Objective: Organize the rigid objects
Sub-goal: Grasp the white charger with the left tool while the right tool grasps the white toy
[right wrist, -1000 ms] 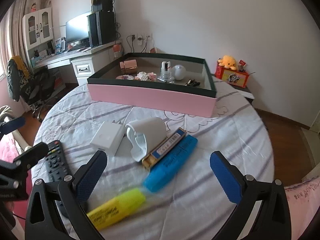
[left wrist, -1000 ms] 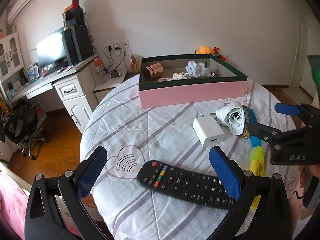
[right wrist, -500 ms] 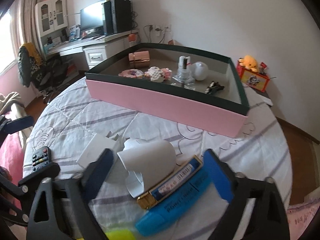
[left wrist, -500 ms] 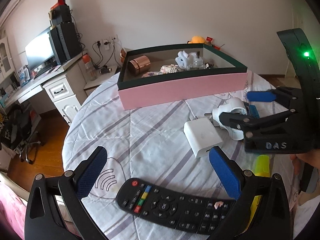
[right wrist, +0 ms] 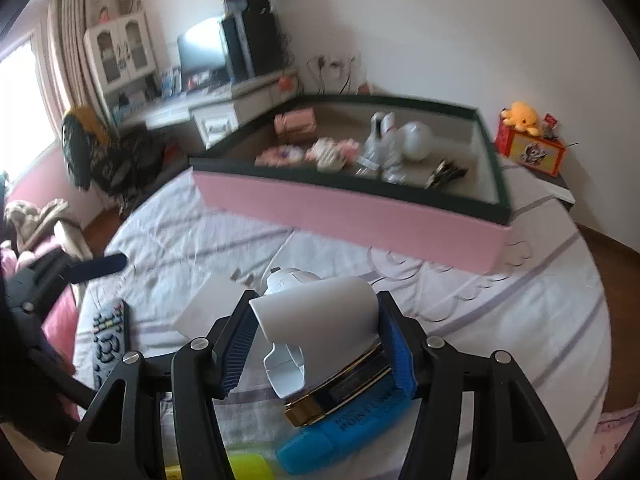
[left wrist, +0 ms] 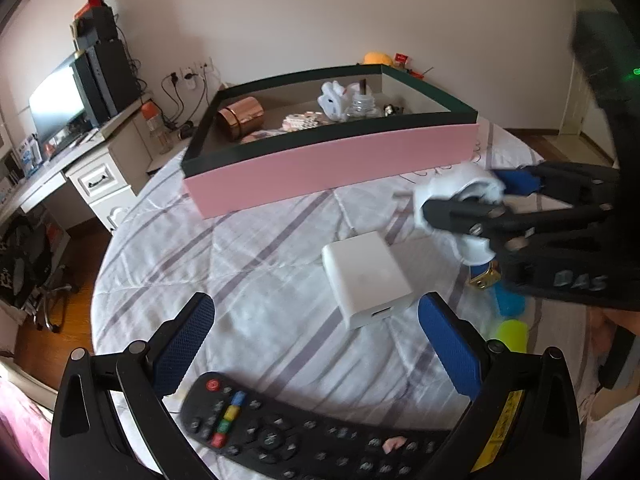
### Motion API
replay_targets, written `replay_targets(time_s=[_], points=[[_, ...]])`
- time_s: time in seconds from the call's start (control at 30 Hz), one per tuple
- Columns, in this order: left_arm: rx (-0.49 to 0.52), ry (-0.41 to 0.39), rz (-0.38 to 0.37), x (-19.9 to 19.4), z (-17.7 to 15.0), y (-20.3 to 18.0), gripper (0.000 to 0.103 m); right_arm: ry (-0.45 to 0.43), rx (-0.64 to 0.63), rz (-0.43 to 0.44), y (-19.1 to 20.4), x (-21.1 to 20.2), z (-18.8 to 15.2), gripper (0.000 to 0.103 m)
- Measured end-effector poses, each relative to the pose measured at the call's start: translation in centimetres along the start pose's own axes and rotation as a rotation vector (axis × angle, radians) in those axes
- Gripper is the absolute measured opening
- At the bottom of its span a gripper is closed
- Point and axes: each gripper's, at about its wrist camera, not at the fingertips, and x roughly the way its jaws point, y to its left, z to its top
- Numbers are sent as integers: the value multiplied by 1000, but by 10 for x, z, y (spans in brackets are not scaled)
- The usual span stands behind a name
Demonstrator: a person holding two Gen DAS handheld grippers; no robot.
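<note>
Gripping white plug-in device (right wrist: 316, 320), right claw (right wrist: 316, 354) closed.

Both my wrist feeds show soft, even daylight. In the right view the window (right wrist: 24, 92) at far left is blown out to white. Shadows on the striped tablecloth (left wrist: 256, 248) are faint. Fisheye curvature bows the pink box (left wrist: 332, 168) and darkens the corners. Motion blur smears the right view's background and, in the left view, the white plug-in device (left wrist: 460, 200).
</note>
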Motion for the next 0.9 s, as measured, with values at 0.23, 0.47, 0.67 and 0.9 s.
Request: replay_targets(time_s=[0.23, 0.47, 0.67, 0.9], points=[[14, 46, 17, 20, 10, -16, 103, -55, 34, -43, -18, -26, 2, 60], [10, 91, 2, 33, 8, -18, 70, -42, 70, -48, -29, -26, -6, 60], [26, 78, -42, 31, 8, -21, 45, -41, 76, -49, -30, -26, -6, 60], [21, 62, -24, 24, 6, -18, 41, -36, 73, -55, -25, -30, -11, 60]])
